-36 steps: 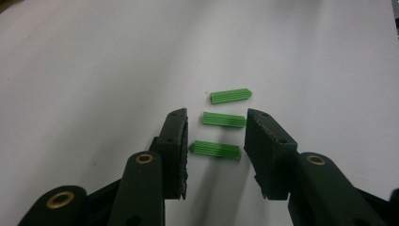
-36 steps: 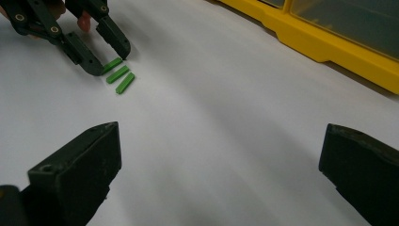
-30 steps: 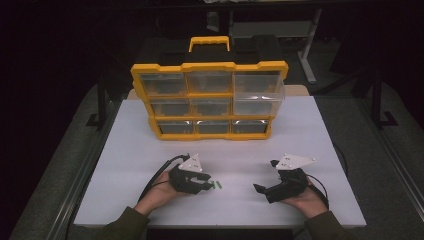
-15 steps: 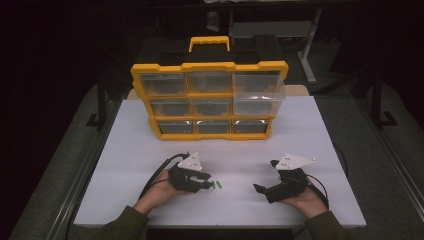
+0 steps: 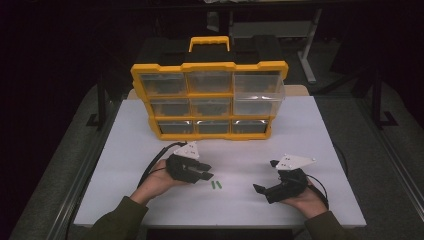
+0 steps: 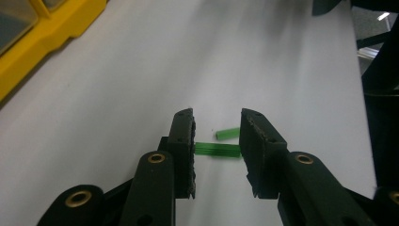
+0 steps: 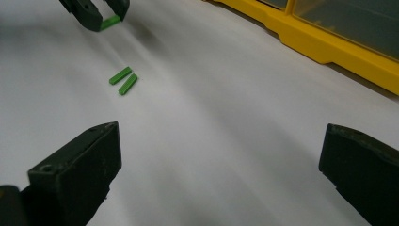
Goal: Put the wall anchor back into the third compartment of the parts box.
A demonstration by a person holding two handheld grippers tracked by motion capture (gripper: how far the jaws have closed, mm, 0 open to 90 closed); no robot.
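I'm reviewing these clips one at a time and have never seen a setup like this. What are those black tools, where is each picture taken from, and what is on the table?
A person sits at a white table and holds a hand-operated two-jaw gripper in each hand. The wide picture comes from a camera above, looking down: the left gripper is at its left, the right gripper at its right. The other two pictures come from cameras riding on the grippers, looking along their black jaws. At the far side stands a yellow drawer organizer. The left gripper pinches a small green stick between its jaws. Two more green sticks lie side by side on the table. The right gripper's jaws are wide open, holding nothing.
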